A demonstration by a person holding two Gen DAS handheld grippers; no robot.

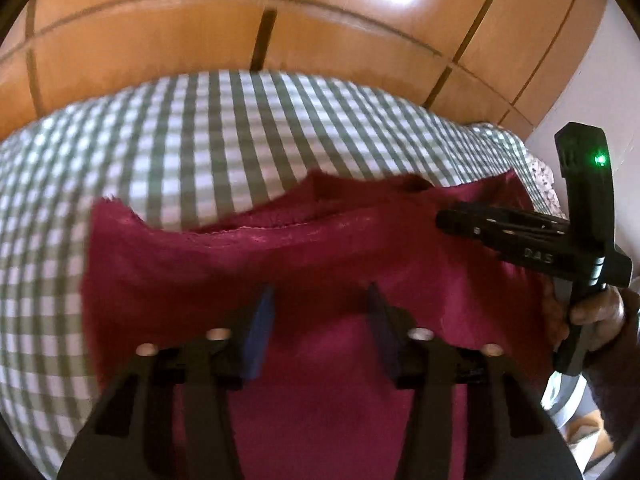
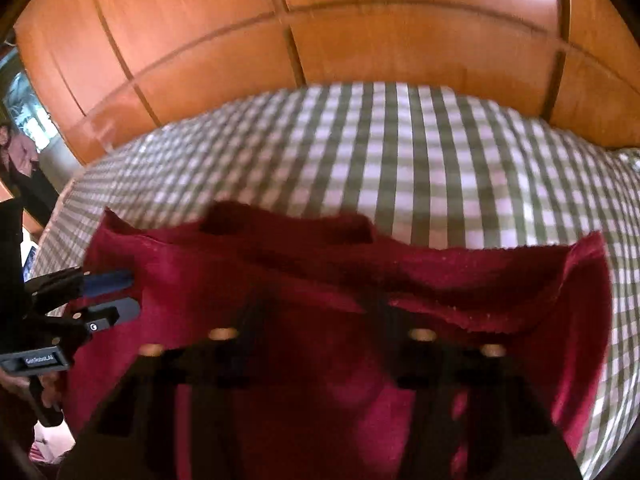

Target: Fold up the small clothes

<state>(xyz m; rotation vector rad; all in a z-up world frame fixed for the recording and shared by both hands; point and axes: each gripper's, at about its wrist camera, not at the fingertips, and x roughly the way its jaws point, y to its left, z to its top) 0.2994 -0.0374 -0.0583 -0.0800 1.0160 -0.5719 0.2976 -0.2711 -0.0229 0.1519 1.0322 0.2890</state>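
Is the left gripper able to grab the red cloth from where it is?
Probably yes. The left gripper hangs right over the red cloth on the checked sheet, fingers apart, and nothing sits between them. The right gripper is off to the side.

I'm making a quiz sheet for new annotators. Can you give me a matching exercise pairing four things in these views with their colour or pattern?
Things:
1. garment
2. bedcover
3. wardrobe doors
4. light on the right gripper

Colours:
A. green and white checks
B. glowing green
C. dark red
D. orange-brown wood

Pairs: 1-C, 2-A, 3-D, 4-B
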